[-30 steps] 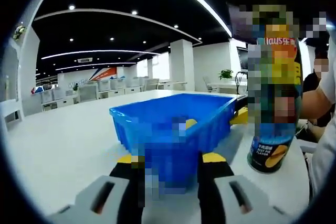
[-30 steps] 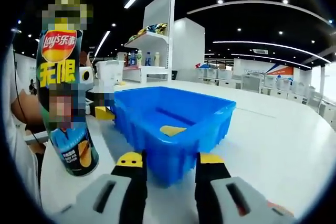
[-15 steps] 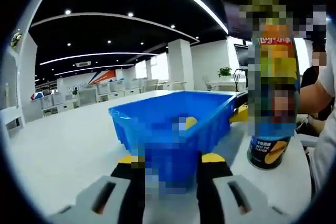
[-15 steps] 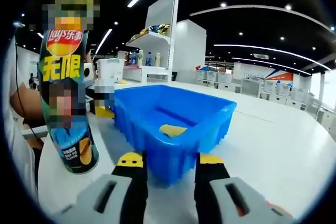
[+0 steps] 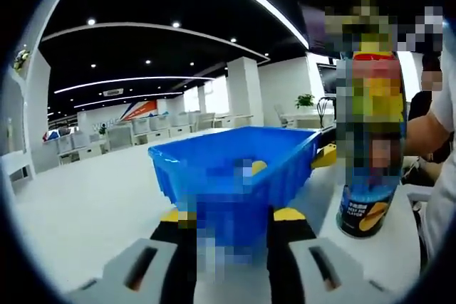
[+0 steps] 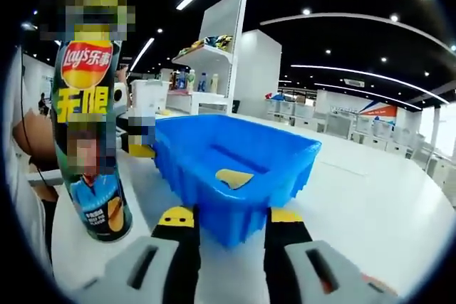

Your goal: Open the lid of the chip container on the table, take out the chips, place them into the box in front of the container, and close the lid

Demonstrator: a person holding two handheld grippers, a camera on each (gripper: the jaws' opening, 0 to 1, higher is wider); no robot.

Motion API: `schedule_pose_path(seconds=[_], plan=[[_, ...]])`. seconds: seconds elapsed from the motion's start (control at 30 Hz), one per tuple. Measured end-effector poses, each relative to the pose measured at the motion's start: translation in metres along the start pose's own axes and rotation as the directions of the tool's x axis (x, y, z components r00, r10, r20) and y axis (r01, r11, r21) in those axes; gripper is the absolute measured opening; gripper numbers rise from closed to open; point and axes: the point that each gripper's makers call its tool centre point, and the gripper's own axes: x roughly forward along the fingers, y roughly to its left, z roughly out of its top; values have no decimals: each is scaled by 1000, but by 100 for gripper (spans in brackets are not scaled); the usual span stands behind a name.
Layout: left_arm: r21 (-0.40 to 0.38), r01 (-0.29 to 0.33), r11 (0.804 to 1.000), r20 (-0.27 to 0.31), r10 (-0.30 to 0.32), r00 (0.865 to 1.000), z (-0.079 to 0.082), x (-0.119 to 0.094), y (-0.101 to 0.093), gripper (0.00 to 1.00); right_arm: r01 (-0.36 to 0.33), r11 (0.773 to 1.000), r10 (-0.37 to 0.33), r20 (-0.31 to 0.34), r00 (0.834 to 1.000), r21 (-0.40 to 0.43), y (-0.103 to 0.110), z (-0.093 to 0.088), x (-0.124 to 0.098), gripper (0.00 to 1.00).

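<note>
Table (image 6: pixel 370 197): white, bare around the items. Box (image 6: pixel 235 165): blue, at 12 o'clock of both tongs, one chip (image 6: pixel 234 177) inside. Chip can (image 6: pixel 89 126): upright at 9 o'clock of the box. Left gripper (image 5: pixel 231 217) and right gripper (image 6: pixel 229 218): jaws spread, empty. Likely next: steady the can low, then fit the lid squarely.

The blue box (image 6: pixel 235 169) stands straight ahead of both pairs of jaws, its near wall just beyond their tips, blocking a level pass forward. Its top is open, with a chip (image 6: pixel 234 177) lying inside. The chip container (image 6: pixel 91 140) stands upright beside the box, near the worktop (image 6: pixel 370 204) edge where a person (image 5: pixel 438 133) sits. Beyond the box's other side, the worktop runs bare toward its far edge.
</note>
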Motion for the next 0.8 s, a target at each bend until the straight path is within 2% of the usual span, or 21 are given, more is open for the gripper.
schedule_pose_path(seconds=[0.23, 0.5, 0.8], plan=[[16, -5, 1000, 8, 5, 1000, 12, 10, 11, 36, 6, 999, -6, 10, 1000, -37, -11, 15, 6, 33], [20, -11, 1000, 12, 11, 1000, 24, 27, 27, 36, 14, 998, -13, 16, 1000, -67, -34, 27, 22, 33], [39, -8, 999, -2, 8, 1000, 29, 50, 44, 36, 16, 998, -16, 9, 1000, -59, -58, 28, 40, 33]])
